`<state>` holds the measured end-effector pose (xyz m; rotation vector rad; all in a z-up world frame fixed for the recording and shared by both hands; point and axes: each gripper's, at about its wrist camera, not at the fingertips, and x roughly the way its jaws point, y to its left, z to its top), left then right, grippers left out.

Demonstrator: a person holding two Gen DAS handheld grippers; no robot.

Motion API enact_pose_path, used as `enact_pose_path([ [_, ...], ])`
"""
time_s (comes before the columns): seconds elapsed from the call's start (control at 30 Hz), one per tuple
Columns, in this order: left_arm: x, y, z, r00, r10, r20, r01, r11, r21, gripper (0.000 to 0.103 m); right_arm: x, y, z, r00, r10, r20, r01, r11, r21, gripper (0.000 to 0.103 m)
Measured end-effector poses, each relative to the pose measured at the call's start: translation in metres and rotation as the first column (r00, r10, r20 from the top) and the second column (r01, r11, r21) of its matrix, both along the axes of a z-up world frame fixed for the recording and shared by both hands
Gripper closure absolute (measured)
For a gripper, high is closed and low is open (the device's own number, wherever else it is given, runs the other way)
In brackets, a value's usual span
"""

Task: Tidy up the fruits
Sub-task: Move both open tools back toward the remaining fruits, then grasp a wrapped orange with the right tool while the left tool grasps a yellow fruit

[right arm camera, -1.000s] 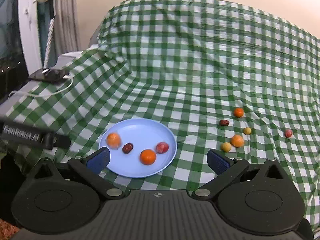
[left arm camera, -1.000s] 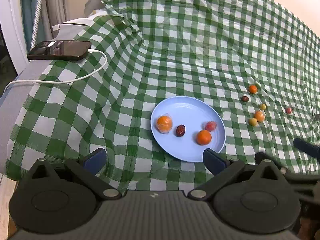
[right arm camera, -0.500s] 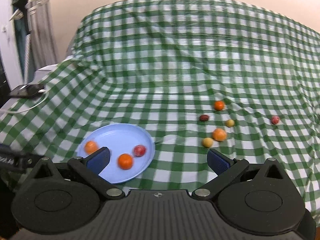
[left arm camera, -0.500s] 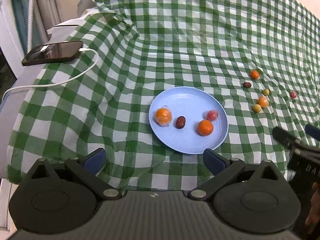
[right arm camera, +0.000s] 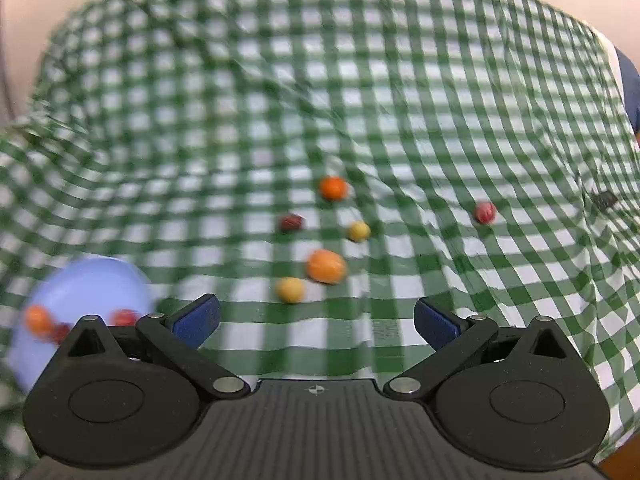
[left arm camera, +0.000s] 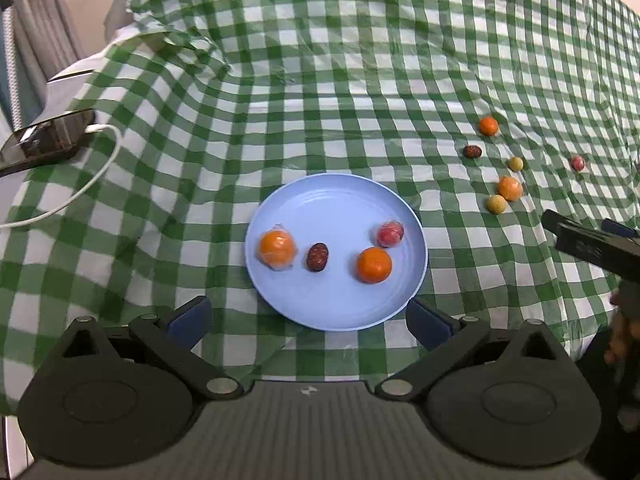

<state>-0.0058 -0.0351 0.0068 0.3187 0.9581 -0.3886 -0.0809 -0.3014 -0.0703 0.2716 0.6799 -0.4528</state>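
Both hand-held grippers spread, empty; loose fruits (right arm camera: 326, 266) just ahead of right hand-held gripper (right arm camera: 316, 318).

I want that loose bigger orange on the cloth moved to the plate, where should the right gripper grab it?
Grip the bigger orange across its widest middle, coming from above with the open right gripper. It is round, and the yellow fruit sits close at its near left.

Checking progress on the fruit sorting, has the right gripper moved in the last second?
Yes. In its own view the blue plate has slid to the left edge and the loose fruits now sit centred, so the right gripper swung rightward toward them.
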Motion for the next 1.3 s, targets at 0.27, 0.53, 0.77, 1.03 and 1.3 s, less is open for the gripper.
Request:
enact_pose_path([
  [0.27,0.032,-0.047,-0.027,0.998,-0.035,-0.059,0.038,0.997,0.063,0.0,0.065,-0.052,-0.06,0.997,-0.019,-0.07,0.018,1.0,-0.02,0.001],
  [0.53,0.063,-0.105,-0.048,0.995,-0.082,-0.059,0.087,0.994,0.072,0.0,0.108,-0.065,-0.092,0.983,0.18,-0.034,-0.181,0.983,-0.032,0.047],
  [0.77,0.073,-0.166,-0.068,0.985,-0.157,-0.076,0.161,0.986,0.052,0.0,0.098,-0.083,-0.097,0.993,0.114,0.013,-0.114,0.993,-0.017,0.063],
  [1.03,0.076,-0.253,-0.105,0.951,-0.296,-0.087,0.297,0.955,-0.007,0.0,0.058,-0.159,-0.113,0.964,-0.264,-0.042,0.265,0.964,0.015,0.062],
  [1.3,0.084,-0.292,-0.144,0.933,-0.335,-0.129,0.343,0.939,0.037,0.011,0.061,-0.152,-0.117,0.966,-0.254,-0.049,0.254,0.967,-0.023,0.061],
])
